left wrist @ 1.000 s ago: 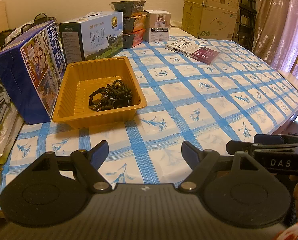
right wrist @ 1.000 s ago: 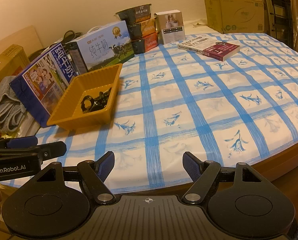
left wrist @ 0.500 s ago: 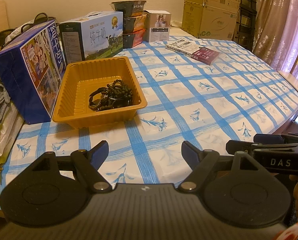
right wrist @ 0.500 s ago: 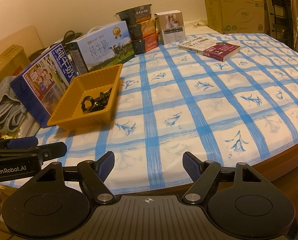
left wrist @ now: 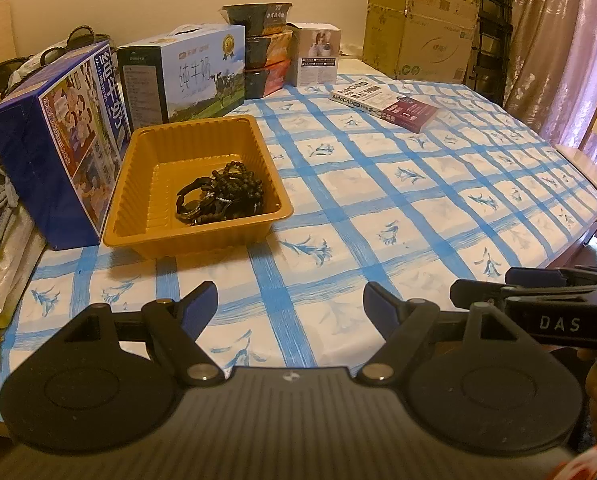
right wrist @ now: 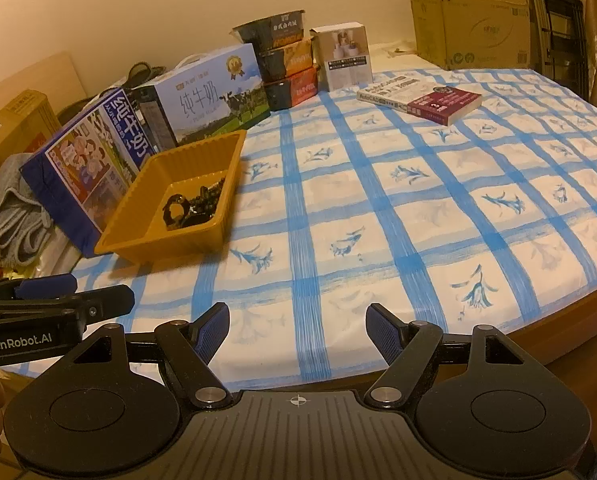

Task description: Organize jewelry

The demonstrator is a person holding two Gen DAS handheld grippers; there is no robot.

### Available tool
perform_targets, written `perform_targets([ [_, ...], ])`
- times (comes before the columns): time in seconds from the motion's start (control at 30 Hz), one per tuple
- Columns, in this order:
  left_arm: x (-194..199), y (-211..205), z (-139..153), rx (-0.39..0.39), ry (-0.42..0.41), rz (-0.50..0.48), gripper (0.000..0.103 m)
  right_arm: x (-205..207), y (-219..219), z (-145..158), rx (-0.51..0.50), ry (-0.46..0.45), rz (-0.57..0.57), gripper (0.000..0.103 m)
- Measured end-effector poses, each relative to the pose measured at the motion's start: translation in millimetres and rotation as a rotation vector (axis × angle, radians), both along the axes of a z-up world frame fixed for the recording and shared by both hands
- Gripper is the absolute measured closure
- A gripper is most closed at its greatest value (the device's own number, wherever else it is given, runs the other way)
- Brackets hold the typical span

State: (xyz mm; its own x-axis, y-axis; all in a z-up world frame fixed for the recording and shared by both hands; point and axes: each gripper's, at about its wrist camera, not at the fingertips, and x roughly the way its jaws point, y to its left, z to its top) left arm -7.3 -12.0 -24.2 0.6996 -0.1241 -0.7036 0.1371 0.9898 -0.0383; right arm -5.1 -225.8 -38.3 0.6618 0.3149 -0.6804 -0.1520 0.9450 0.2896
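While both grippers hang over the near edge of the table, we hold nothing: the left gripper has its jaws spread wide over bare cloth, and the right gripper is spread the same way, nothing between the pads of either. We see each tool from the other's camera too, side by side and apart.

All the jewelry we can find lies in one dark heap on the floor of the tray, toward its near right corner. That tray sits at the left of the table, just beside the blue box and in front of the milk carton, well apart from our grippers. No piece lies on the checked cloth anywhere in view. We judge from this that either the gathering is finished, or the sorting has not begun; the pictures cannot tell us which. If the pieces are meant to be separated, all of that is left.

Much stays unclear. The heap is tangled and small in both views: we make out beaded strands and what looks like a watch or bracelet, but we cannot count the pieces. From the right camera the tray's near wall hides part of the pile. The book and boxes at the far side show no jewelry on them. Only slivers of our hands show at the frame edges.
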Motion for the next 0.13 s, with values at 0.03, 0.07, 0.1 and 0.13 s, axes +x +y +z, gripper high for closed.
perform_targets([
  [0.03,0.1,-0.1,0.2,0.000,0.000,0.000,0.025,1.6,0.6,1.3,0.000,0.000,0.000,0.028],
  [0.07,0.0,0.1,0.2,-0.001,0.001,-0.001,0.025,2.6,1.4,1.6,0.000,-0.001,0.000,0.028],
  [0.1,0.0,0.1,0.2,-0.003,0.001,0.000,0.025,3.9,0.1,3.6,0.000,-0.001,0.001,0.028],
  [0.13,0.1,0.1,0.2,-0.004,0.002,0.000,0.025,4.8,0.5,3.9,0.000,-0.002,0.001,0.028],
])
